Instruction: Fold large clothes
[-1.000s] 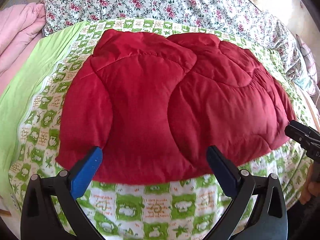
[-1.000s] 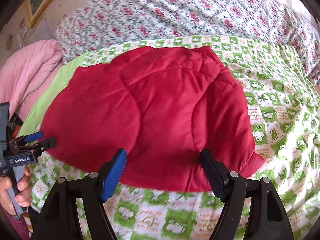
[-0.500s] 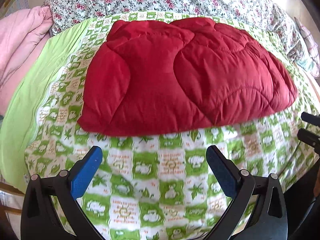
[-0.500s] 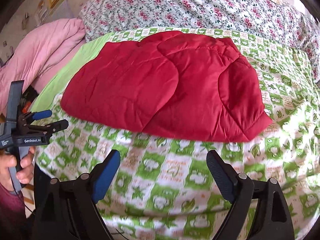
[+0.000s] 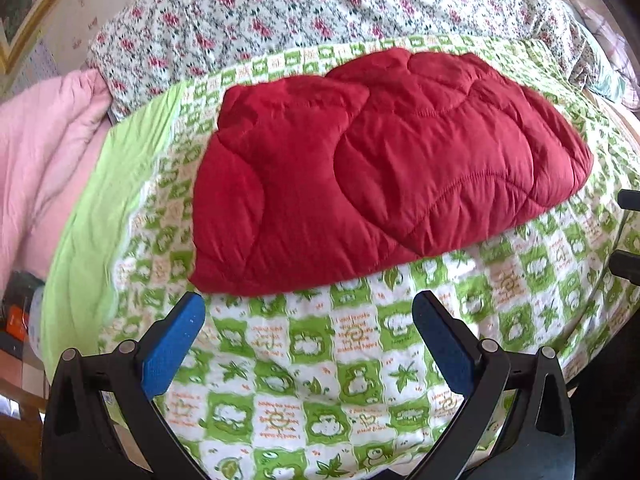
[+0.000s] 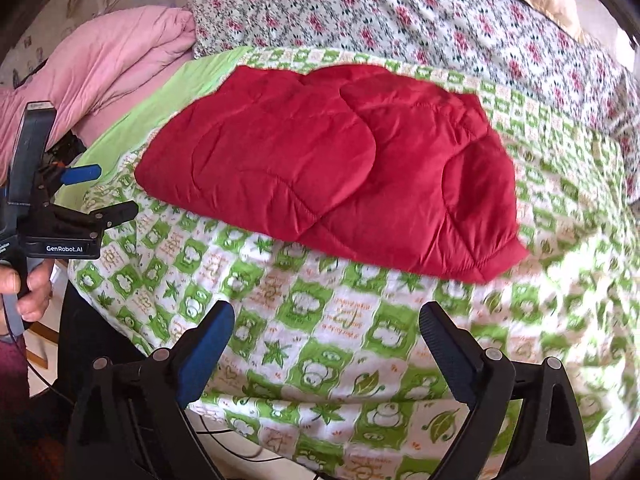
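A red quilted padded garment [image 5: 380, 176] lies folded flat on the green-and-white patterned sheet [image 5: 352, 340]; it also shows in the right wrist view [image 6: 340, 176]. My left gripper [image 5: 308, 312] is open and empty, held back just short of the garment's near edge. My right gripper [image 6: 326, 316] is open and empty, a little farther back over the sheet. The left gripper also shows at the left edge of the right wrist view [image 6: 100, 192], held by a hand. The right gripper's tips show at the right edge of the left wrist view [image 5: 628, 232].
A floral quilt [image 5: 320, 12] lies behind the garment, also seen in the right wrist view [image 6: 400, 12]. A pink duvet [image 5: 44, 152] is bunched at the left, also in the right wrist view [image 6: 112, 64]. The bed's near edge [image 6: 280, 440] is just below my grippers.
Both grippers have pulled back from the garment's near edge, where they stood open a second ago. The garment stays lying folded. The left view has shifted left over the last half second.
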Demonstrator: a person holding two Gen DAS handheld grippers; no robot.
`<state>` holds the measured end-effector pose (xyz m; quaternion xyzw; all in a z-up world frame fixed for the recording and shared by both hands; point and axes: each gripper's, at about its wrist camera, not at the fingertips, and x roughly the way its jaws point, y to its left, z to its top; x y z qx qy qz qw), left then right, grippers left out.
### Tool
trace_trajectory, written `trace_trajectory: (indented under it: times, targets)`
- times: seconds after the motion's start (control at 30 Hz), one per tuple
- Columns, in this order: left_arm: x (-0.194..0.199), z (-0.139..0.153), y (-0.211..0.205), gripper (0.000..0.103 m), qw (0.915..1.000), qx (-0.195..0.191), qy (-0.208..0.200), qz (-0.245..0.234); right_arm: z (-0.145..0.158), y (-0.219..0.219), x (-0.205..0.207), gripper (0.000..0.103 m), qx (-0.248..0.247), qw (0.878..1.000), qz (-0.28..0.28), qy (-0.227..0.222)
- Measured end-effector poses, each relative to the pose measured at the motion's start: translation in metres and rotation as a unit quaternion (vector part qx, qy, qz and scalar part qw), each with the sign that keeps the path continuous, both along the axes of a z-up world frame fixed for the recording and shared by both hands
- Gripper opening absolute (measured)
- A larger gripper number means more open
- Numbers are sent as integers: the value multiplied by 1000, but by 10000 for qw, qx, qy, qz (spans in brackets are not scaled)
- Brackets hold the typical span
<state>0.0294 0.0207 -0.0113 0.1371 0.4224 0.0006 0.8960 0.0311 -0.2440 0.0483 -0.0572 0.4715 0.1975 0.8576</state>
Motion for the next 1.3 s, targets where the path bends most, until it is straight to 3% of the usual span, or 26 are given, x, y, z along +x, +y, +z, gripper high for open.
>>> trace_trajectory:
  times: [0.53, 0.87, 1.3]
  targets:
    - [35, 32, 2, 103, 9995, 158, -273, 22, 37, -9, 36, 100, -227, 9991, 169, -329]
    - [65, 23, -5, 103, 9998, 183, -44, 27, 27, -7, 68, 101, -226, 9995, 188, -142]
    - [81, 24, -9, 103, 9999, 124, -79, -9, 23, -6, 97, 101, -39, 9997, 235, 27]
